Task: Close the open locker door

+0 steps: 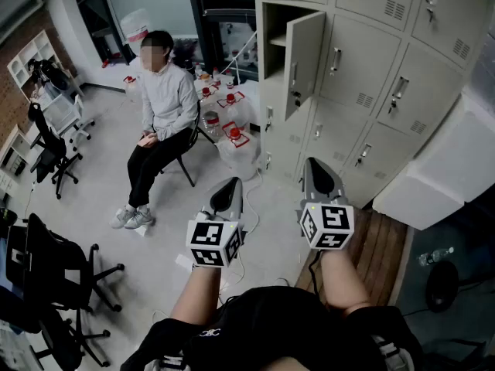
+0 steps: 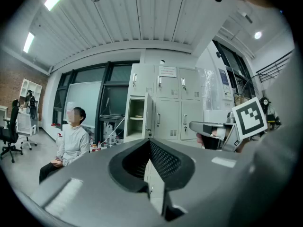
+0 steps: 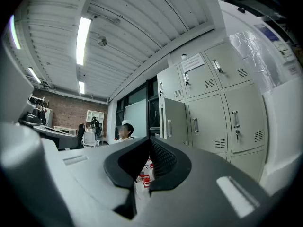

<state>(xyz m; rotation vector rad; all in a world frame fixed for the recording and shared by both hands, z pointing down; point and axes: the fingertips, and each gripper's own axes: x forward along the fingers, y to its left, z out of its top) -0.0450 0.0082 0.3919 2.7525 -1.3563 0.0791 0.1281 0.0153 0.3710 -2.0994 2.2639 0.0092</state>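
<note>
The grey locker bank (image 1: 371, 68) stands ahead and to the right. One upper door (image 1: 303, 60) hangs open, swung outward from its empty compartment (image 1: 274, 45). My left gripper (image 1: 231, 184) and right gripper (image 1: 312, 165) are held side by side in the air, well short of the lockers, both shut with nothing between the jaws. In the left gripper view the open door (image 2: 148, 119) shows edge-on beyond the tips of the left gripper (image 2: 149, 142), and the right gripper (image 2: 201, 126) reaches in from the right. In the right gripper view the door (image 3: 174, 122) shows past the tips of the right gripper (image 3: 150, 139).
A person (image 1: 158, 107) sits on a chair left of the lockers. Water jugs with red caps (image 1: 232, 136) crowd the floor below the open door. Office chairs (image 1: 52, 149) stand at the left. A white box (image 1: 441, 168) lies at the right.
</note>
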